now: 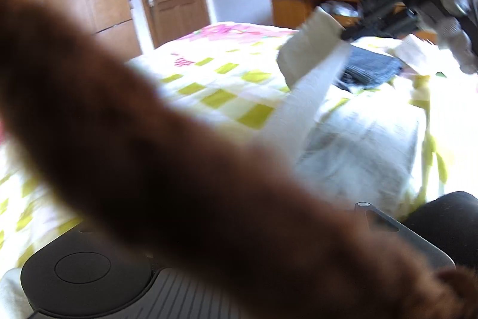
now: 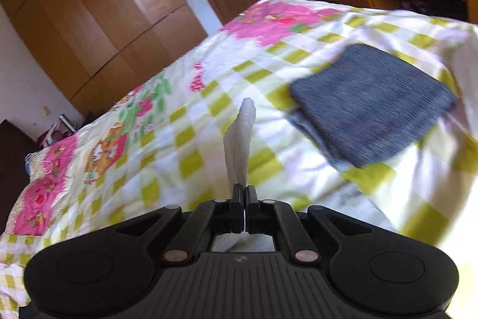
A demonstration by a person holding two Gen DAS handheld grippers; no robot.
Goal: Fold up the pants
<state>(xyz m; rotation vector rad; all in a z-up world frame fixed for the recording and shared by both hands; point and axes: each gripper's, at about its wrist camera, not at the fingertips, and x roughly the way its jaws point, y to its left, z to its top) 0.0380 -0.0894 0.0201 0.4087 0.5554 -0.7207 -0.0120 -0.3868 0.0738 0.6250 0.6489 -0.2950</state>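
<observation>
White cloth, the pants [image 1: 310, 85], runs taut through the air over the bed [image 1: 209, 79] in the left wrist view, one end rising to your right gripper [image 1: 352, 33] and the rest heaped pale at the near edge of the quilt. In the right wrist view that gripper's jaws are pressed together on a thin upright sliver of the same fabric. Your left gripper [image 1: 209, 274] is another matter: a blurred brown mass, something very close to the lens, covers the fingers, so I cannot tell how the jaws stand or whether they hold anything.

You look to be at the lifting and spreading step, early in the fold, with the garment raised but not yet laid flat. A folded dark grey garment [image 2: 373, 106] lies on the quilt near where you are working. Next, I judge, you need both ends secured and the pants lowered onto bare quilt beside it, drawn straight without dragging across that grey piece.
</observation>
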